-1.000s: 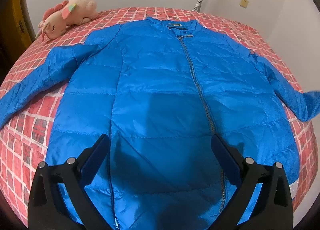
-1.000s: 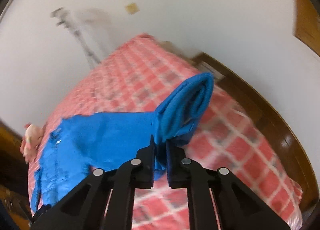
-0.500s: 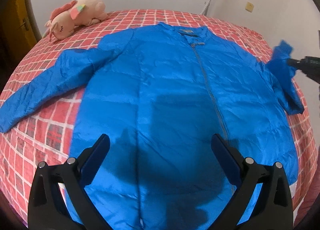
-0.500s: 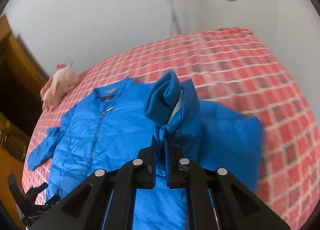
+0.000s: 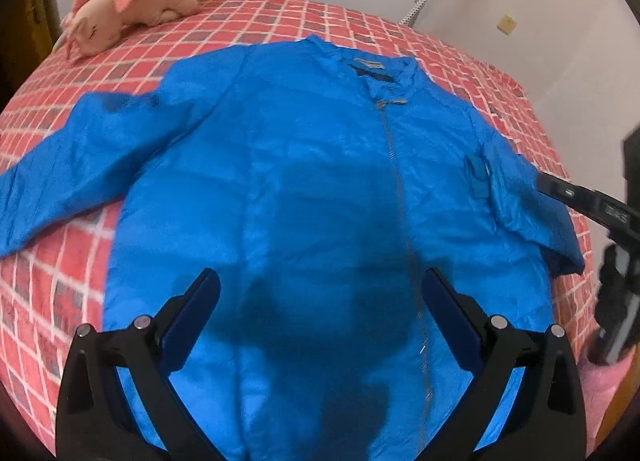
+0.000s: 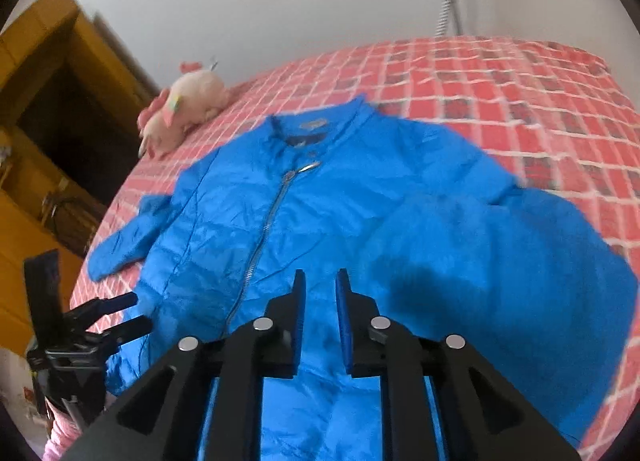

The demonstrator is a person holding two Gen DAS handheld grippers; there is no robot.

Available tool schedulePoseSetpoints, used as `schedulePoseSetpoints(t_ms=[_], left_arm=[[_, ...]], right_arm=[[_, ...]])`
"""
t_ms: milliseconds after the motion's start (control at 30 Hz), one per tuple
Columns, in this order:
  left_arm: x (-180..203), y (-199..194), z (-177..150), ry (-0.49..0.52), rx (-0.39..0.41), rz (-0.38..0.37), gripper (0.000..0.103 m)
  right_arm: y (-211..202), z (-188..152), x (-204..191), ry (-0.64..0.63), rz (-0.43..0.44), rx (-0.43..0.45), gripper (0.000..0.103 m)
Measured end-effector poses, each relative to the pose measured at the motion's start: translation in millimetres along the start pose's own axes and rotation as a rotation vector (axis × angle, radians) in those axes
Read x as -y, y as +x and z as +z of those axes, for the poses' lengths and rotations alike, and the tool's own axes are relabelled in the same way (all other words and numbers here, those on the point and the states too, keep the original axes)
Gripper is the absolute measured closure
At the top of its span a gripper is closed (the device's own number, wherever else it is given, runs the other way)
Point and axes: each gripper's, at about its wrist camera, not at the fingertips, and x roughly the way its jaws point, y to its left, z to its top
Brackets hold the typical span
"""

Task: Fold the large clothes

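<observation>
Left gripper (image 5: 318, 293) jaws wide, empty | right gripper (image 6: 320, 281) narrow, opening, nothing between | blue zip jacket (image 5: 320, 181) flat mid-frame on red checked bedspread (image 5: 280, 17) | plush toy (image 5: 132, 7) upper left

Blue quilted jacket (image 5: 312, 189) lies front-up, zipped closed, spread flat on the red checked bed (image 5: 280, 21), collar toward the far wall. 1 sleeve (image 5: 72, 177) extends straight out across the bed. The other sleeve (image 5: 520, 197) is folded inward, lying over the jacket's front panel beside the zipper (image 6: 260, 237).
</observation>
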Motion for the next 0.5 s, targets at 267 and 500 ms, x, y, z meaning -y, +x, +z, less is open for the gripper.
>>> schedulePoseSetpoints(t_ms=[267, 500], left_arm=[[112, 53, 36, 0.146, -0.067, -0.09, 0.003], [170, 112, 59, 0.152, -0.141, -0.145, 0.004]], right_arm=[[-36, 7, 95, 0.186, -0.244, 0.091, 0.082], [-48, 12, 125, 0.228, -0.283, 0.123, 0.076]])
